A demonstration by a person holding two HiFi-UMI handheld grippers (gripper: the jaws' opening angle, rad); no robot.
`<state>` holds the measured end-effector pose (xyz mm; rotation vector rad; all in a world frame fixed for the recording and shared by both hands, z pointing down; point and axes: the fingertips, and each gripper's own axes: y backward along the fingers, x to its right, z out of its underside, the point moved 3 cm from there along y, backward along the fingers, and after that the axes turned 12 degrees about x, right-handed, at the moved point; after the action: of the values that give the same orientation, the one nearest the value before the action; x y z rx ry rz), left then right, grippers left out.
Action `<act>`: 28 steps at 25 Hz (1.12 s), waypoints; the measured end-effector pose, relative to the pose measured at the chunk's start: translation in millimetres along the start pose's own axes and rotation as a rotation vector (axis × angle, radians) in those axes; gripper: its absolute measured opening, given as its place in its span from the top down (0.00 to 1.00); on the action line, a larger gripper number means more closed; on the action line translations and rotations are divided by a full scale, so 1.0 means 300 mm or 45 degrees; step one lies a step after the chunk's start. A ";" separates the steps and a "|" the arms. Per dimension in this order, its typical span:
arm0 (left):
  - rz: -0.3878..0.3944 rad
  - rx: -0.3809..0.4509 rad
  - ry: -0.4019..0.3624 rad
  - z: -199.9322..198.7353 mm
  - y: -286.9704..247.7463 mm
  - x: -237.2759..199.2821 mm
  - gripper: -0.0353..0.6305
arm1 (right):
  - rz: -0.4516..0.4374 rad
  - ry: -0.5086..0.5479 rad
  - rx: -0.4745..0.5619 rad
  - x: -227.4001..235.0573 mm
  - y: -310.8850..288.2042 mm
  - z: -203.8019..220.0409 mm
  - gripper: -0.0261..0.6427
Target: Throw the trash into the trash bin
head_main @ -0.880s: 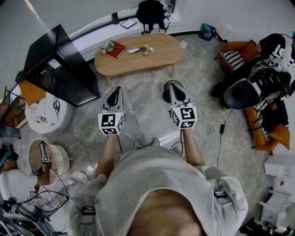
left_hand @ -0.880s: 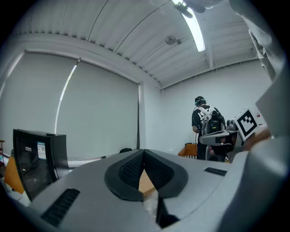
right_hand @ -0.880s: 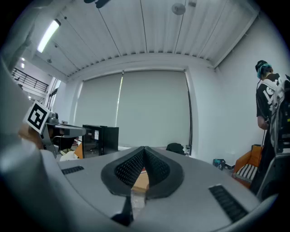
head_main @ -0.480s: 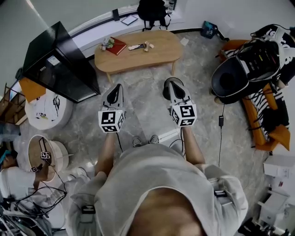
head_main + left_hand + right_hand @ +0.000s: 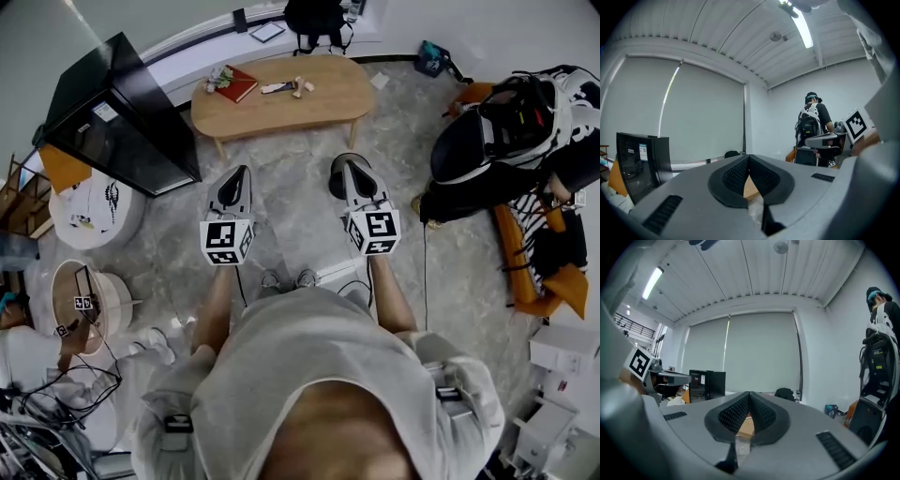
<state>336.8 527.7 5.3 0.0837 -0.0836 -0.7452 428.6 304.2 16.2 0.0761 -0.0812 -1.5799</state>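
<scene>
Left gripper [image 5: 238, 176] and right gripper [image 5: 347, 169] both closed, empty, well short of the far table [image 5: 319, 98]; person should step nearer and open jaws before reaching for scraps [image 5: 286, 88].

The person wears a loose light grey T-shirt [image 5: 309, 366] with short sleeves, and a small black clip [image 5: 178, 424] sits on each shoulder of it. Just ahead of the T-shirt, grey shoes [image 5: 271, 279] peek out. The left hand-held gripper [image 5: 238, 172] and the right hand-held gripper [image 5: 348, 166] have smooth grey shells with slotted vents, black ribbed pads [image 5: 733, 176] and, at the end nearer the T-shirt, a cube [image 5: 225, 244] of black-and-white square markers. Thin black cables [image 5: 240, 291] trail from them toward the T-shirt
</scene>
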 end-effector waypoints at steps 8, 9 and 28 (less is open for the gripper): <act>-0.010 -0.030 -0.014 0.022 -0.030 0.098 0.92 | -0.074 -0.037 0.015 0.063 0.002 0.004 0.92; -0.013 -0.037 -0.014 0.025 -0.033 0.101 0.92 | -0.076 -0.046 0.016 0.070 -0.001 0.007 0.92; -0.016 -0.028 0.034 0.130 -0.319 -0.048 0.92 | -0.056 -0.078 -0.012 0.185 -0.273 0.088 0.92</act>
<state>257.7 465.6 33.4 0.0733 -0.0497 -0.7570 343.9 249.7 34.5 0.0223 -0.1205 -1.6269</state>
